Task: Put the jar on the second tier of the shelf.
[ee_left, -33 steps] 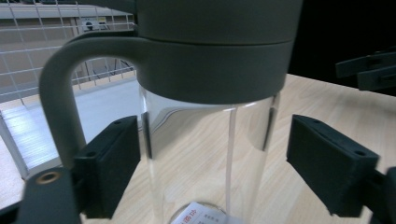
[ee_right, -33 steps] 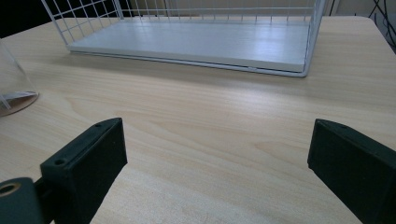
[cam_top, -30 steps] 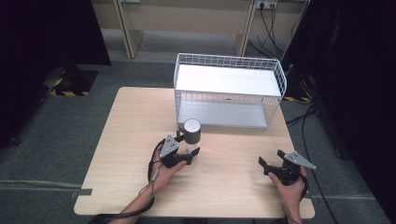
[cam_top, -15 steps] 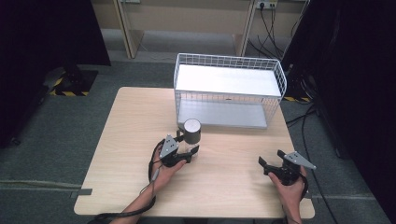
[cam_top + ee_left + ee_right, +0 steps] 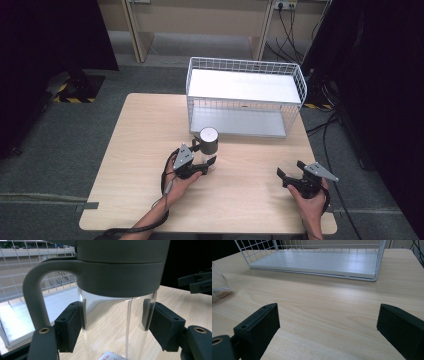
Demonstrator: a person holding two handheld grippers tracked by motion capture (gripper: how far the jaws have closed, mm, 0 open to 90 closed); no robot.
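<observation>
Left gripper [image 5: 200, 166] was closed on the bottle [image 5: 208, 146]: in the left gripper view both black pads [image 5: 71, 326] pressed flat against the clear wall of the bottle [image 5: 117, 315], one on each side, just below its grey lid band. The grey loop handle [image 5: 37, 295] stood beside the left pad. A white label showed low on the clear wall; its print was too small to read.

Right gripper [image 5: 295, 181] held nothing. Its jaws were spread wide in the right gripper view, with bare wood between the pads [image 5: 262, 325], touching no object.

The bottle stood upright near the middle of the table [image 5: 135, 150], a little toward the front edge, just in front of the left front corner of the wire basket [image 5: 245, 95]. The right gripper sat near the front right corner of the table, well apart from the bottle.

The table was light wood. The white wire basket, with a white shelf on top and a pale floor, stood along the back edge. Beyond lay grey carpet [image 5: 60, 145], black curtains at both sides, and cables [image 5: 295, 25] at the back wall.
</observation>
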